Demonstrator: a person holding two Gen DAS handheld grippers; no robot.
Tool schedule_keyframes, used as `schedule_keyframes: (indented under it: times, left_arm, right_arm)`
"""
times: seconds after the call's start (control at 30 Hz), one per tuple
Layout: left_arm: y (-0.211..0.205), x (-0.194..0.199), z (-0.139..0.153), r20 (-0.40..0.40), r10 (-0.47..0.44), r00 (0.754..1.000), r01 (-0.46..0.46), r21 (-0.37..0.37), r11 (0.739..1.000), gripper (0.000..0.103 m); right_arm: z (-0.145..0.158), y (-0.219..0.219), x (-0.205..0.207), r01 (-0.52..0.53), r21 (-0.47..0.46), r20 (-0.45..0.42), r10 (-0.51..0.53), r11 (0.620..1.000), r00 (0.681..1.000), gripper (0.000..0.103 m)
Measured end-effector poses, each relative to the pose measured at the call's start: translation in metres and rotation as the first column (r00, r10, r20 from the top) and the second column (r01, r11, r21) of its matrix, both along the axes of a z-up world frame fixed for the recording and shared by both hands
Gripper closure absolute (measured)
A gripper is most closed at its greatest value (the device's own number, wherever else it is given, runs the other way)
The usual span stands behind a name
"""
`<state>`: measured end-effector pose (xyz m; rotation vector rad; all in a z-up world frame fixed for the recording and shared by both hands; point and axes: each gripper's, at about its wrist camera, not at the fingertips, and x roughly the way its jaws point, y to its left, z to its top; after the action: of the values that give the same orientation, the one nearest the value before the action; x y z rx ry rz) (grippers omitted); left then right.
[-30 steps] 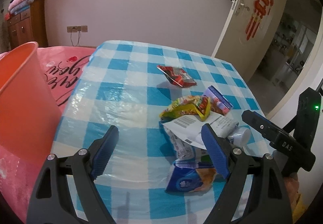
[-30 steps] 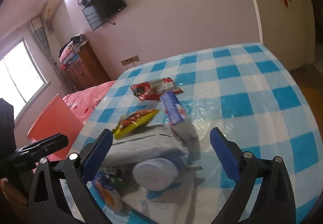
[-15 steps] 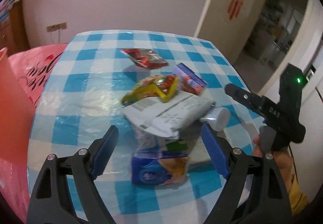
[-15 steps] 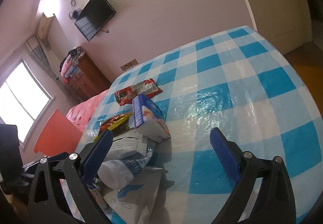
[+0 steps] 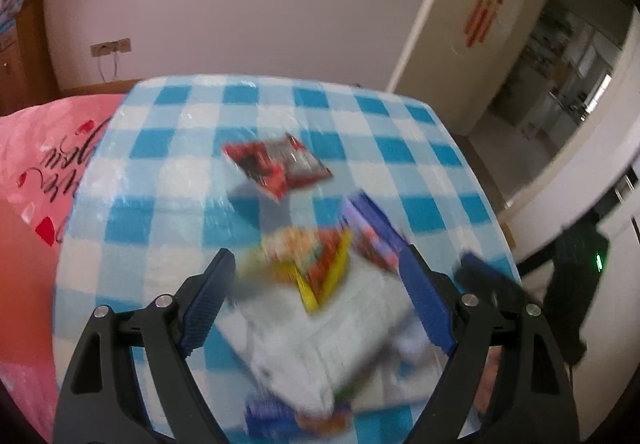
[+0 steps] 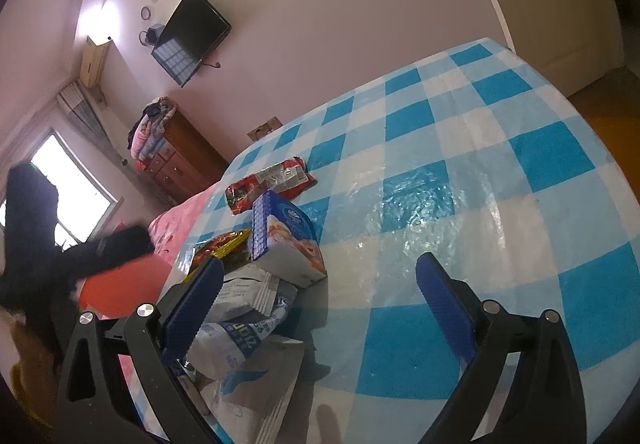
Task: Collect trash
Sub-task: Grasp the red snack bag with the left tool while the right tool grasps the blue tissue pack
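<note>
- Blue-and-white checked tablecloth (image 6: pixel 480 180) under a clear plastic film, glossy, wrinkled, catching glare
- Red foil-like snack wrapper (image 6: pixel 272 184), shiny and creased
- Blue-and-white cardboard carton (image 6: pixel 286 240), smooth printed faces, slight sheen
- Yellow-and-red crinkled plastic snack bag (image 5: pixel 308 264), glossy, blurred in the left view
- White printed plastic pouch (image 6: pixel 240 328), soft, crumpled, semi-gloss
- Left gripper (image 5: pixel 316 300) and right gripper (image 6: pixel 320 308): matt black plastic frames, ribbed blue rubbery pads, small bright metal screws
- Brown wooden dresser (image 6: pixel 180 160), smooth varnished fronts
- Pink cloth bedcover (image 5: pixel 52 156), soft, matt, with printed lettering
- Orange plastic bin (image 6: pixel 120 288), smooth
</note>
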<state>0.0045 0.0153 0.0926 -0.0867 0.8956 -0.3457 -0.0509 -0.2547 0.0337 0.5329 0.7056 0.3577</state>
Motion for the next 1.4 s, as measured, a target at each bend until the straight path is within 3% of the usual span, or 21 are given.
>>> schedule_keyframes:
  times: [0.17,0.27,0.33,0.47,0.57,0.7,0.83,0.93,1.07,1.23,1.4]
  left_arm:
    - [0.001,0.053,-0.013,-0.075,0.043,0.996,-0.046,-0.039,0.998,0.019]
    - [-0.005,0.079,-0.016,-0.055,0.049,0.997,-0.048,0.006,0.999,0.019]
    - [-0.016,0.093,-0.017,-0.021,-0.015,1.000,0.017,0.085,0.996,0.019]
    - [-0.038,0.114,-0.025,-0.019,-0.186,0.982,0.185,0.251,0.950,0.019]
    - [-0.043,0.121,-0.028,-0.030,-0.257,0.966,0.256,0.258,0.932,0.019]
    - [-0.052,0.125,-0.040,-0.065,-0.331,0.941,0.334,0.316,0.888,0.019]
    - [-0.050,0.133,-0.053,-0.100,-0.329,0.939,0.343,0.330,0.880,0.019]
    - [-0.046,0.138,-0.058,-0.107,-0.320,0.941,0.337,0.323,0.884,0.019]
    - [-0.046,0.141,-0.063,-0.105,-0.321,0.941,0.338,0.319,0.886,0.019]
    - [-0.050,0.142,-0.069,-0.089,-0.330,0.940,0.339,0.374,0.863,0.019]
    - [-0.054,0.145,-0.071,-0.083,-0.346,0.935,0.349,0.396,0.849,0.019]
  right_arm:
    - [0.004,0.010,0.007,-0.041,0.004,0.008,0.041,0.999,0.999,0.007]
    - [0.006,0.020,0.014,-0.069,-0.019,0.014,0.069,0.997,0.997,0.007]
    - [0.004,0.026,0.022,-0.099,-0.011,-0.004,0.098,0.995,0.995,0.007]
    - [0.003,0.038,0.032,-0.131,-0.041,-0.024,0.130,0.991,0.991,0.007]
    - [0.001,0.039,0.038,-0.132,-0.036,-0.034,0.130,0.991,0.991,0.007]
    - [-0.003,0.041,0.045,-0.137,-0.046,-0.045,0.135,0.990,0.990,0.007]
    - [-0.003,0.045,0.048,-0.139,-0.065,-0.043,0.136,0.988,0.990,0.008]
    - [-0.004,0.048,0.050,-0.137,-0.082,-0.048,0.134,0.987,0.990,0.022]
    - [-0.005,0.048,0.052,-0.128,-0.086,-0.050,0.124,0.988,0.991,0.026]
    - [-0.005,0.053,0.053,-0.130,-0.124,-0.053,0.124,0.984,0.991,0.034]
    - [-0.006,0.055,0.051,-0.104,-0.159,-0.054,0.097,0.982,0.994,0.035]
